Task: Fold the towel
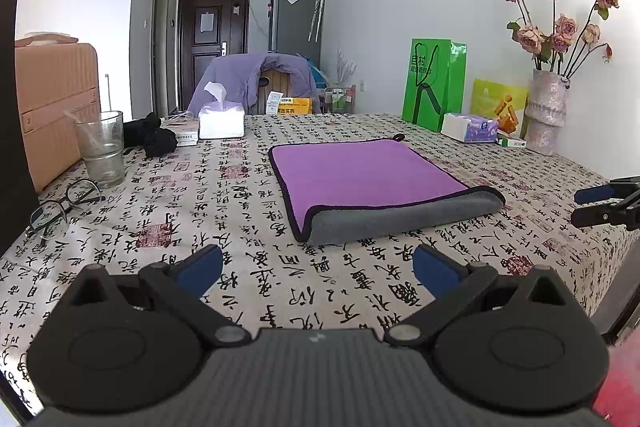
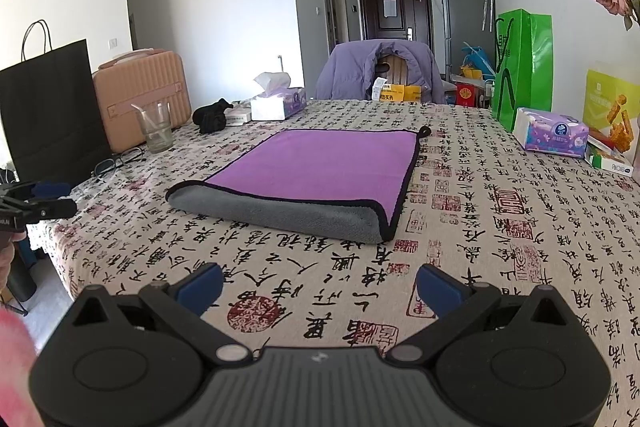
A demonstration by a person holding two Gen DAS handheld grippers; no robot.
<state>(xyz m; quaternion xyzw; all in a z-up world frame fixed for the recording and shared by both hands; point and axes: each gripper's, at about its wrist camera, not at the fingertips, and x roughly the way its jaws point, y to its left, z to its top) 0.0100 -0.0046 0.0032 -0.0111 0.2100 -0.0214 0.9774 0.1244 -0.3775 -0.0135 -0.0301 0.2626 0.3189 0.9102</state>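
White walls point(image 1: 420, 7), dark door point(image 1: 212, 39) at far end, grey fridge point(image 1: 298, 19); jacket-draped chair point(image 2: 384, 71), daylight

You have the towel point(image 1: 368, 171) showing purple on top, grey at its rolled fold, edged in black. Under it, the tablecloth point(image 1: 248, 283) is cream with black calligraphy and dark red seal stamps. Beyond the towel stands a bright green bag point(image 1: 432, 83); left of the towel, a peach ribbed suitcase point(image 2: 140, 91) and a black paper bag point(image 2: 48, 107). Your gripper pads point(image 1: 200, 267) are blue on black.
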